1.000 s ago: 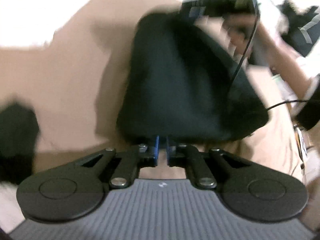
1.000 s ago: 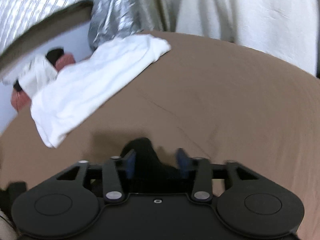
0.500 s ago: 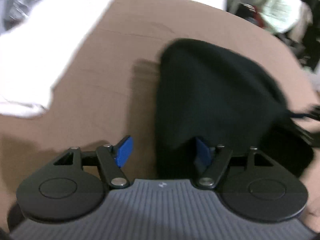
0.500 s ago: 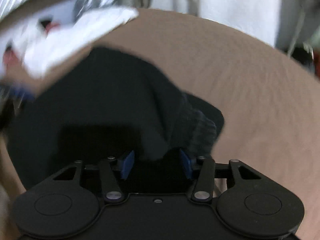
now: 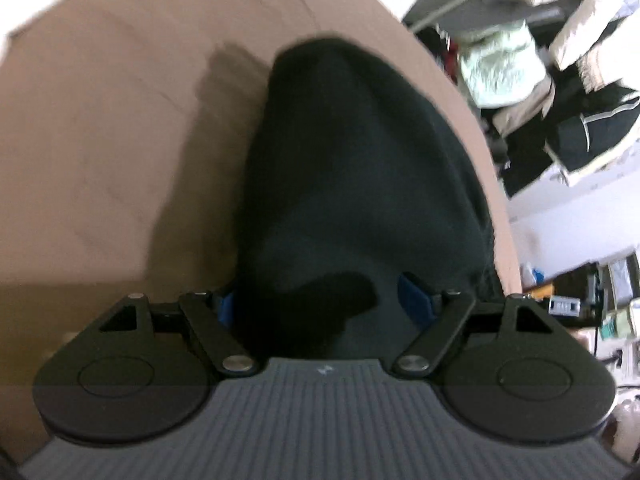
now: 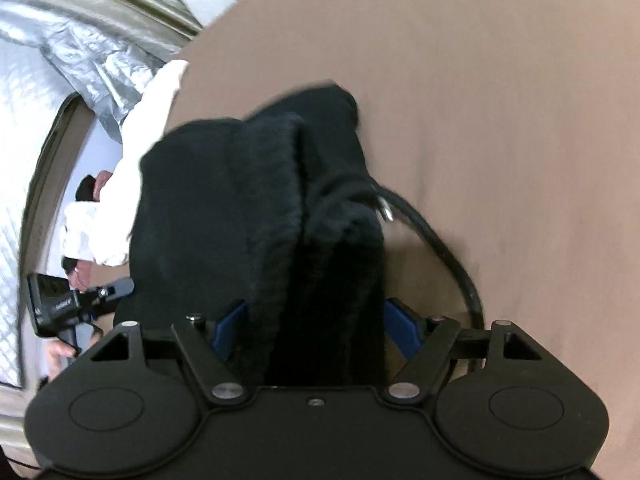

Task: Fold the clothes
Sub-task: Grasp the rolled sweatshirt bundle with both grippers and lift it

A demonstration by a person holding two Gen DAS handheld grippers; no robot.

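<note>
Left wrist view: black garment [image 5: 360,184] runs straight away from the left gripper [image 5: 326,300], long axis lined up with the fingers, narrowing toward the far edge of the brown bed [image 5: 100,140].

Left gripper: jaws spread wide, cloth sits between the blue pads but they don't look to be pressing it, so nothing's really held.

Right gripper [image 6: 316,324]: jaws are opening right now, a thick ribbed fold of the same garment bunched between them, pads look clear of it on both sides.

Who's nearer: honestly both, each has a near end of the garment right at its fingertips.

Drawstring [image 6: 448,252]: loops out on the bed to the garment's right in the right wrist view, could snag.

Room: lots of bare bed beyond and to one side of the garment. White garment [image 6: 132,168] lies on its other side near the bed's edge, and the cluttered pile [image 5: 540,60] is off the bed entirely.

My guess: fold just laid down, next grab wants a fresh edge.
</note>
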